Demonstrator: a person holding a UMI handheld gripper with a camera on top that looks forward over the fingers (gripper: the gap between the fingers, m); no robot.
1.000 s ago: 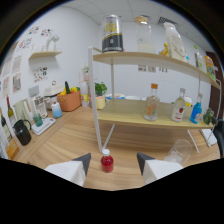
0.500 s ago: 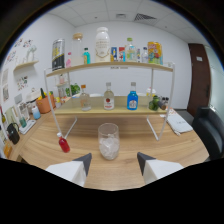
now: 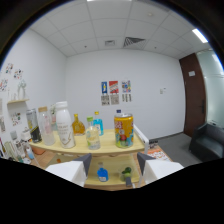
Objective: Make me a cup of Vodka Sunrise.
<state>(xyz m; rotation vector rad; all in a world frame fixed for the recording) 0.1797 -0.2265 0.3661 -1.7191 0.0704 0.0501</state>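
Office wall behind, shelf bottles (image 3: 64,127) beyond open tool (image 3: 111,165)

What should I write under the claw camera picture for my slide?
Open, empty claw facing a wooden shelf crowded with bottles, including a tall white bottle and a yellow-capped jar, in an office room.

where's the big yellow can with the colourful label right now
In the gripper view the yellow can stands on the top shelf, just beyond the open claw, nearer its right finger. A small clear bottle stands to its left.
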